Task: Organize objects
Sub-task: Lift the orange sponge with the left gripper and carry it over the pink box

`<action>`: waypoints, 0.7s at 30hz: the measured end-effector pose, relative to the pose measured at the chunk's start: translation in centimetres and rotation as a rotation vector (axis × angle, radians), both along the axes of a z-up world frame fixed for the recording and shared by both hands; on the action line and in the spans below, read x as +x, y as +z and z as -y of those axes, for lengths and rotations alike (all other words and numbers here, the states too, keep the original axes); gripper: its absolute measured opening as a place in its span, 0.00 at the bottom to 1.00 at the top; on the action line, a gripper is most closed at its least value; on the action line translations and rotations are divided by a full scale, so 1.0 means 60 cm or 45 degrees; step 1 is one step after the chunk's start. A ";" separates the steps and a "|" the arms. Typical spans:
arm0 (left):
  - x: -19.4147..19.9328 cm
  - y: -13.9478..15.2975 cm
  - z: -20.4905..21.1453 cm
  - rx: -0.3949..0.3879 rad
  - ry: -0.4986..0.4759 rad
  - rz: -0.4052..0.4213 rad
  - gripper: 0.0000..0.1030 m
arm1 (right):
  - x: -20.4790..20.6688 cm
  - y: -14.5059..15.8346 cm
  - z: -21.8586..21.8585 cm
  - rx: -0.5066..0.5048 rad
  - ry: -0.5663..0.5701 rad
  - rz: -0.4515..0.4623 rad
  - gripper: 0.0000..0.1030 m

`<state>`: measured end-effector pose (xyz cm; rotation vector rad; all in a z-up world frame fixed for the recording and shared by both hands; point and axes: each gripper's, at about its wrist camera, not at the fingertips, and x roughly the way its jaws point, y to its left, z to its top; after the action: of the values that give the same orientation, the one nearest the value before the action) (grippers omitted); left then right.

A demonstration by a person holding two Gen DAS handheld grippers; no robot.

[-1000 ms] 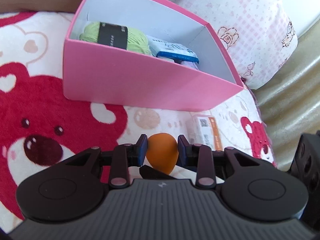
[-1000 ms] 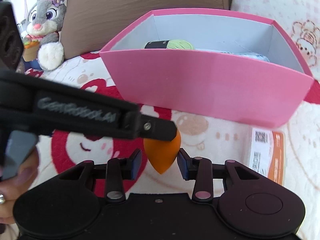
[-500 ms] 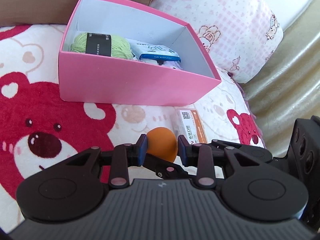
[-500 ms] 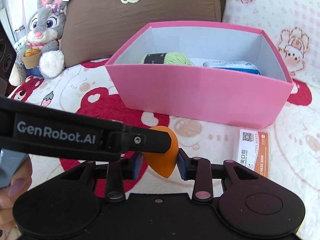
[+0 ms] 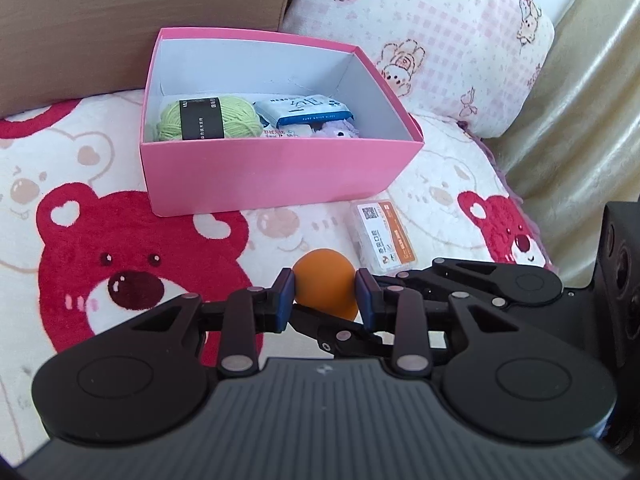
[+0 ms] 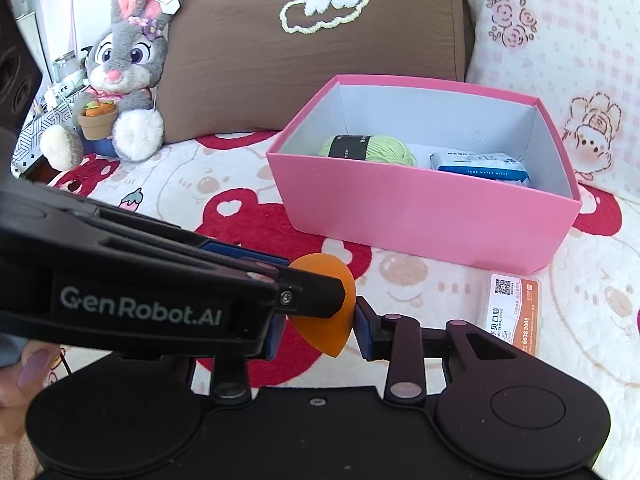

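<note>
Both tongs squeeze the orange sponge (image 5: pixel 325 282) at once. The left gripper (image 5: pixel 325 300) pinches its round end and the right gripper (image 6: pixel 320 330) pinches its pointy end. The sponge hangs above the blanket (image 5: pixel 120 248), near the pink box (image 5: pixel 272 172).

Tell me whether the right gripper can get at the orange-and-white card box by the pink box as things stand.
Probably not yet: the right gripper is shut on the orange sponge, as is the left gripper. The card box itself lies uncovered.
</note>
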<state>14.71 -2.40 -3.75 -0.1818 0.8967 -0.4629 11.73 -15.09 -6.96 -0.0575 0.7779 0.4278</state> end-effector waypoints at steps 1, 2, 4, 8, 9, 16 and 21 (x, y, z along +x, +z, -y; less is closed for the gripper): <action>-0.003 0.004 0.001 0.009 -0.003 -0.001 0.31 | -0.004 0.002 -0.001 0.002 -0.003 0.005 0.40; -0.007 0.009 0.004 0.030 -0.011 0.003 0.31 | -0.008 0.005 -0.002 0.009 -0.005 0.004 0.40; -0.014 0.017 0.006 0.063 -0.024 0.012 0.31 | -0.011 0.010 -0.004 0.023 -0.010 -0.002 0.39; -0.021 0.033 0.004 0.081 -0.023 -0.024 0.31 | -0.016 0.024 -0.005 0.050 -0.014 -0.036 0.39; -0.021 0.038 0.004 0.084 -0.021 -0.037 0.31 | -0.017 0.027 -0.004 0.061 -0.014 -0.049 0.39; -0.017 0.081 0.003 0.124 -0.012 -0.042 0.31 | -0.008 0.067 -0.013 0.071 -0.006 -0.059 0.39; 0.001 0.117 -0.015 0.080 0.006 -0.035 0.31 | 0.009 0.102 -0.017 0.091 0.006 -0.045 0.39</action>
<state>14.75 -1.48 3.26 -0.1332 0.9365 -0.4279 12.27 -14.05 -0.86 0.0151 0.7964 0.4617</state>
